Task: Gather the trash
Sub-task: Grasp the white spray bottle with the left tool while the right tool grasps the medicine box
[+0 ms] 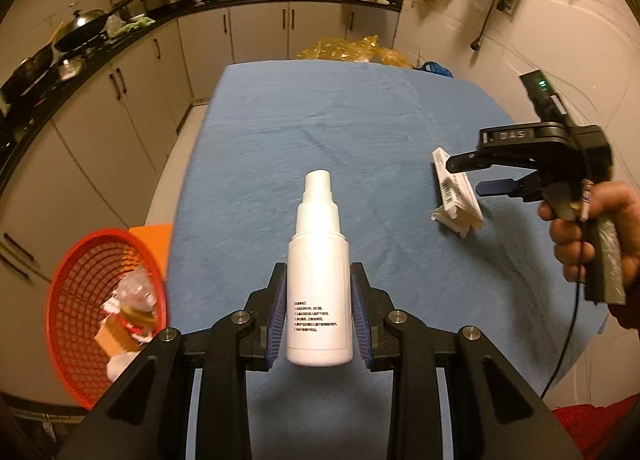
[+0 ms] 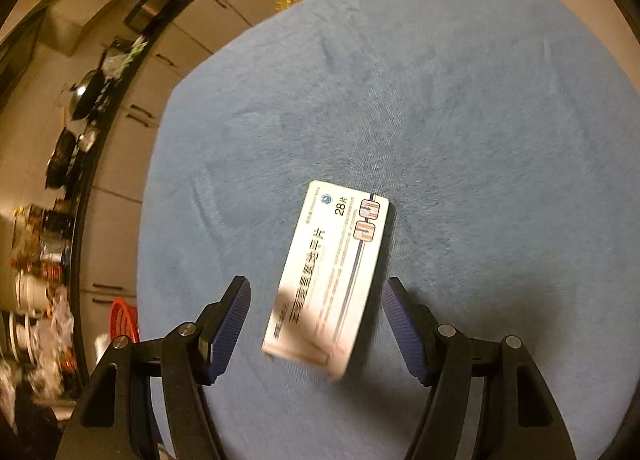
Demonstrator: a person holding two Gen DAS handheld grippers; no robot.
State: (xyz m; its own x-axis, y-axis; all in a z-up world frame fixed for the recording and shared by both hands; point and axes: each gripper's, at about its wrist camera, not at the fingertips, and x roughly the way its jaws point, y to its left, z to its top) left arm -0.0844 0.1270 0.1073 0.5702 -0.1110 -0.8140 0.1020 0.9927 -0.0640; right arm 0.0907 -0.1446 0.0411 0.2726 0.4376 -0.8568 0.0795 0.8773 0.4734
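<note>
Holding a white spray bottle (image 1: 319,272) tight, the left gripper (image 1: 319,300) had its two blue pads pressed on the bottle's sides. The bottle stood up between them, its cap pointing toward 12 o'clock, lifted over the blue cloth (image 1: 340,120) on the table.

At 8 o'clock from the bottle, off the table's edge, sat a red basket (image 1: 76,300) with holes in its wall. Some trash (image 1: 128,312) was already inside it: a crinkly clear wrapper, something orange like a small box, and a white bit. It was too blurry to tell more.

At 3 o'clock from the bottle, a hand (image 1: 592,236) held the right gripper (image 1: 466,176) over a white box (image 1: 456,192). Crumpled white paper stuck out from under the box at its near end.

In the right wrist view, the right gripper (image 2: 316,324) had its jaws spread wide. The box (image 2: 332,272) lay flat on the cloth (image 2: 440,100) between them, and the pads did not touch it. The red basket (image 2: 125,320) peeked out at 9 o'clock.
</note>
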